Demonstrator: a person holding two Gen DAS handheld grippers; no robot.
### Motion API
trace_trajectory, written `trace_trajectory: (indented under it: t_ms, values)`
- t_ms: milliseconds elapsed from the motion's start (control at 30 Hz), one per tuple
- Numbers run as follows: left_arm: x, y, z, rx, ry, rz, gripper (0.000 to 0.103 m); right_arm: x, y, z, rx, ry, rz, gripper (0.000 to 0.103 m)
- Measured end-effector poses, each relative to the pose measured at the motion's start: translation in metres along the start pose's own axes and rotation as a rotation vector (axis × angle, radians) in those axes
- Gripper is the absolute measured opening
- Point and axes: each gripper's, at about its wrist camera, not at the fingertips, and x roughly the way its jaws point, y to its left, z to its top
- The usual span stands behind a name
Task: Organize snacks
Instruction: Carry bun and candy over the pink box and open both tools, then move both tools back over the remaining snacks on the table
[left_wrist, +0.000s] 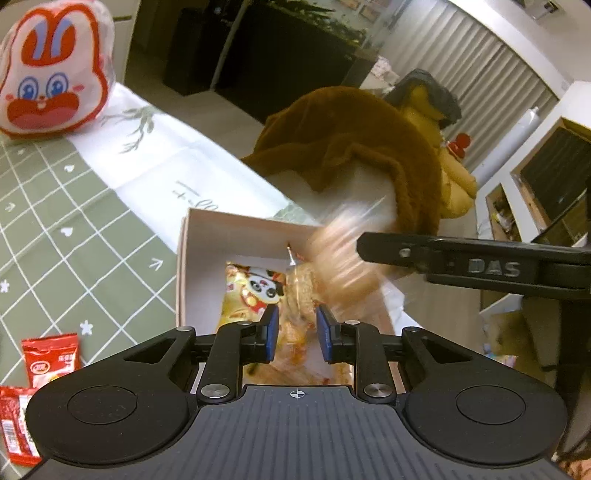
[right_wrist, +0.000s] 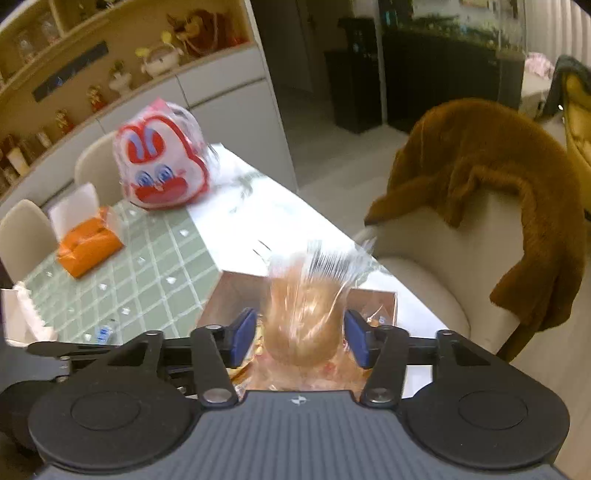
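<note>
Bread in a clear plastic wrapper (right_wrist: 304, 317), golden and motion-blurred, sits between my right gripper (right_wrist: 301, 338) pads, long axis pointing forward along the fingers. The jaws are spread wider than the bun with a gap on each side, so I judge nothing is gripped. It hangs directly over the open pale cardboard box (left_wrist: 184, 258) near the worktop's (left_wrist: 74, 221) right edge, beside the cream chair (right_wrist: 424, 258). My left gripper (left_wrist: 297, 334) hovers over the same box, jaws partly open and empty, above the yellow panda-print snack bag (left_wrist: 251, 291). Two red snack packets (left_wrist: 51, 362) lie left of the box; the left arm is nearer them.
</note>
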Motion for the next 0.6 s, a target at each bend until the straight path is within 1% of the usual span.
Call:
trace_trajectory:
  t_ms: [67,133,233,333,400,467,500,533,600]
  values:
    - [-0.004,0.014,0.0,-0.028,-0.026,-0.009,0.026,0.012,0.001,0.0,-0.005,0.015,-0.021,0.064]
    - [-0.012,0.029,0.0,-0.047,-0.053,0.007,0.026,0.021,0.002,-0.001,0.001,0.028,-0.018,0.064]
    - [-0.032,0.06,0.0,-0.079,-0.106,0.098,0.026,0.027,0.006,-0.004,-0.002,0.04,-0.02,0.067]
    - [-0.056,0.103,-0.005,-0.143,-0.161,0.208,0.026,0.029,0.012,-0.01,-0.015,0.053,-0.021,0.068]
    - [-0.072,0.135,-0.011,-0.185,-0.184,0.291,0.026,0.03,0.018,-0.015,-0.021,0.066,-0.018,0.069]
    - [-0.084,0.17,-0.019,-0.234,-0.191,0.387,0.026,0.028,0.025,-0.022,-0.018,0.082,-0.008,0.069]
    - [-0.087,0.184,-0.019,-0.258,-0.185,0.422,0.026,0.027,0.029,-0.026,-0.016,0.092,0.002,0.069]
    - [-0.089,0.197,-0.024,-0.278,-0.179,0.445,0.026,0.026,0.034,-0.03,-0.016,0.101,0.008,0.069]
    - [-0.088,0.214,-0.032,-0.289,-0.17,0.461,0.026,0.022,0.045,-0.039,-0.02,0.113,0.017,0.069]
